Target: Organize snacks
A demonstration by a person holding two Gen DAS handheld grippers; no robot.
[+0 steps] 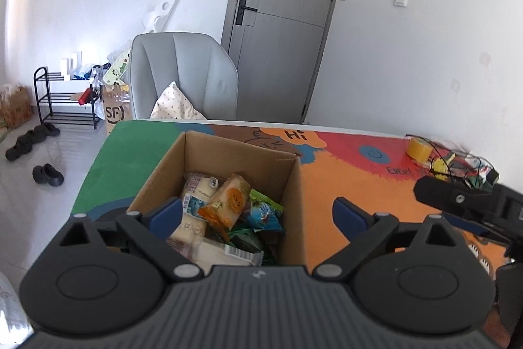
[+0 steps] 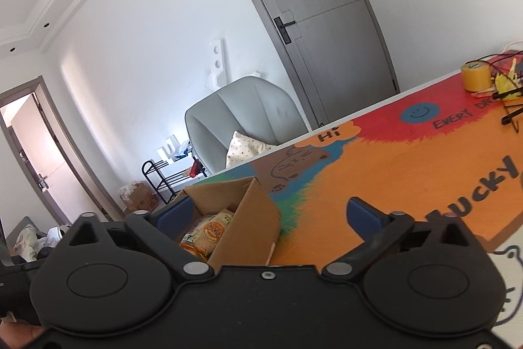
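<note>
An open cardboard box (image 1: 291, 185) stands on the colourful table mat (image 1: 359, 185). Inside lie several snack packets: an orange-patterned cracker packet (image 1: 228, 201), a white packet (image 1: 199, 185) and a blue one (image 1: 264, 215). My left gripper (image 1: 258, 213) hovers above the box's near end, open, with its blue pads (image 1: 166, 213) wide apart and nothing between them. In the right wrist view the box (image 2: 248, 218) sits low left with the cracker packet (image 2: 212, 231) showing. My right gripper (image 2: 270, 216) is open and holds nothing, its left finger over the box and its right finger over the mat.
A yellow tape roll (image 1: 416, 149) and a tangle of cables and small items (image 1: 457, 162) sit at the table's far right. A black part of the other tool (image 1: 457, 200) reaches in from the right. Behind the table are a grey chair (image 1: 183, 77), a door and a shoe rack (image 1: 65, 100).
</note>
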